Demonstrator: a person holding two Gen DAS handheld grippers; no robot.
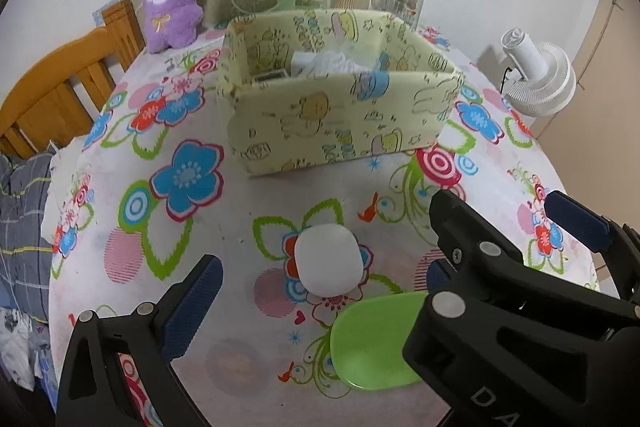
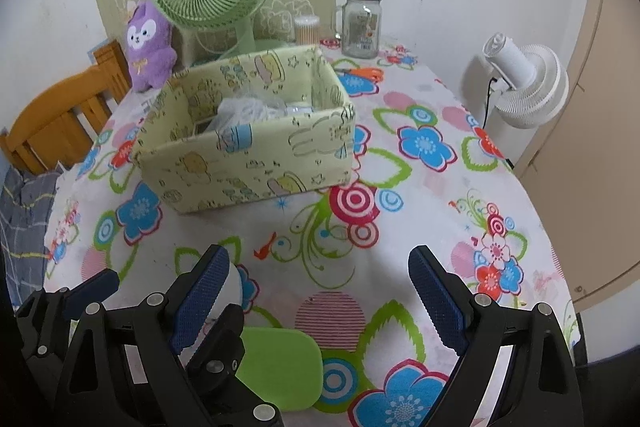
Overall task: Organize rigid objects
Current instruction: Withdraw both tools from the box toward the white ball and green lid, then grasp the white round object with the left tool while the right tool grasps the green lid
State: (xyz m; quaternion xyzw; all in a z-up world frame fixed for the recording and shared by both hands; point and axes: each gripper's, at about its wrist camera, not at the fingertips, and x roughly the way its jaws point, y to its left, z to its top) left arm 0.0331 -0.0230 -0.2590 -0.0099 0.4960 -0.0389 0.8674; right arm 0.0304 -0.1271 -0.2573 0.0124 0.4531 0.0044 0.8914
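Left wrist view: my left gripper [image 1: 316,287] stands wide around a white rounded case [image 1: 329,259] on the table [image 1: 224,227], pads not touching it. A green lid [image 1: 372,343] lies just beside it. My right gripper [image 2: 320,299] is spread wide, empty, over the flowered cloth. Behind stands a yellow fabric box [image 2: 244,163] holding white crumpled plastic [image 2: 248,111] and a small dark-framed item.

The white case [image 1: 329,259] lies between the left gripper's fingers [image 1: 192,307], the storage box [image 1: 340,95] beyond it, the plastic lid [image 1: 374,341] nearer.
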